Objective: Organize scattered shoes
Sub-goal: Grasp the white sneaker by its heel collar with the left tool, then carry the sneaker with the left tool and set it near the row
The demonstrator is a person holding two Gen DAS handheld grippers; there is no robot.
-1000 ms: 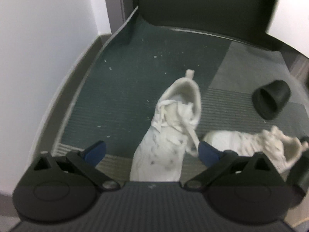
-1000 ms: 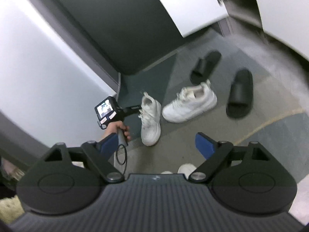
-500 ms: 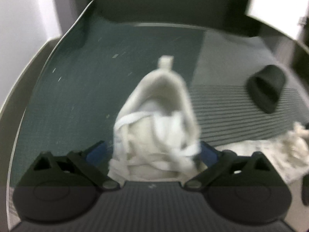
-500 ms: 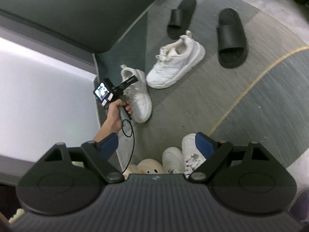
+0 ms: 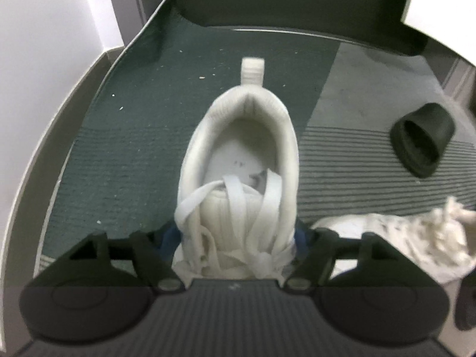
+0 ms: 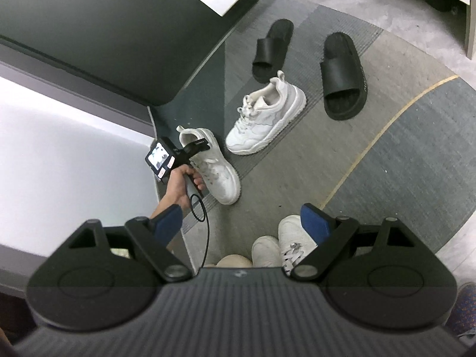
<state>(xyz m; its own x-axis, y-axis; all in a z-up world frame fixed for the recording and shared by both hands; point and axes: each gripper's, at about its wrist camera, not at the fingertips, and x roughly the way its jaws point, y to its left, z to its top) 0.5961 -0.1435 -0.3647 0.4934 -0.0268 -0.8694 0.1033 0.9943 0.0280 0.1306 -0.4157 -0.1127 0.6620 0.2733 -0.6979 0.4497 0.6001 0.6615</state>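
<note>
A white laced sneaker (image 5: 241, 178) lies on the carpet with its heel pointing away. My left gripper (image 5: 236, 238) is shut on its laced midfoot, blue pads pressed against both sides. The right wrist view shows this sneaker (image 6: 214, 169) under the left gripper (image 6: 193, 151). Its mate, a second white sneaker (image 6: 264, 119), lies just right of it, also seen in the left wrist view (image 5: 401, 238). Two black slides (image 6: 272, 50) (image 6: 342, 74) lie farther off. My right gripper (image 6: 242, 223) is open and empty, held high above the floor.
A white wall (image 6: 59, 154) and a dark panel (image 6: 104, 29) border the left side. The person's feet in white shoes (image 6: 282, 247) stand below the right gripper. A yellow line (image 6: 386, 125) crosses the grey carpet. One black slide (image 5: 422, 139) shows in the left wrist view.
My left gripper moved forward over the sneaker and closed on its midfoot. The right gripper rose and tilted down, now looking at the floor from above.
</note>
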